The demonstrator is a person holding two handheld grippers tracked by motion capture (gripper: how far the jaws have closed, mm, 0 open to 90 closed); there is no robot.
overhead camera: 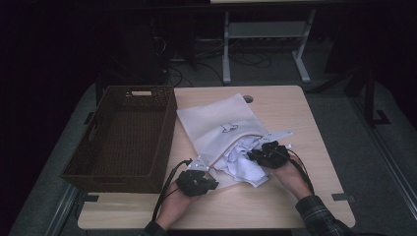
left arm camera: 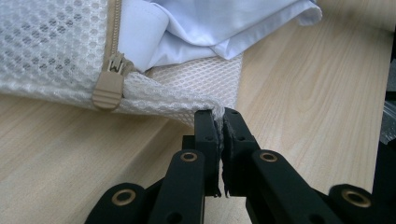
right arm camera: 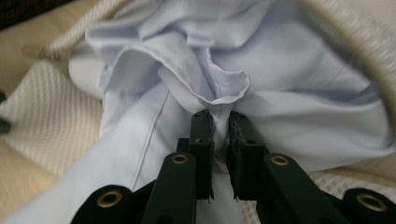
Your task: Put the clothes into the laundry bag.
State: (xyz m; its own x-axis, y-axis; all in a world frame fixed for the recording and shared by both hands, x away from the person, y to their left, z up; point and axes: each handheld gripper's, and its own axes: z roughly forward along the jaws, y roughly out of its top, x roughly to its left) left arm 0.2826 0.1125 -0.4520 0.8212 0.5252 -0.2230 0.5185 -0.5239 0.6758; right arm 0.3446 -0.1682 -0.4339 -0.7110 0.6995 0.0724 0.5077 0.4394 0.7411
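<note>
- White mesh: a zippered laundry bag (overhead camera: 221,129) lies flat at the centre of the wooden table (overhead camera: 314,147), its open mouth turned toward 5 o'clock.
- Pale blue-white cloth: a crumpled garment (overhead camera: 241,160) sits half in the bag's mouth and spills out toward 6 o'clock.
- Left gripper (left arm camera: 220,122): at 7 o'clock of the bag, jaws pressed together on a corner of the mesh edge, which rises from between the tips; the tan zipper pull (left arm camera: 109,86) hangs at 10 o'clock of the tips.
- Right gripper (right arm camera: 219,123): at the bag's mouth, jaws nearly closed, pinching a gathered fold of the garment; the fabric puckers directly above the tips at 12 o'clock, with the mesh wall arching around it.
- Dark brown wicker: a rectangular basket (overhead camera: 96,147) stands at 9 o'clock of the bag, just beside it on the table's edge.
</note>
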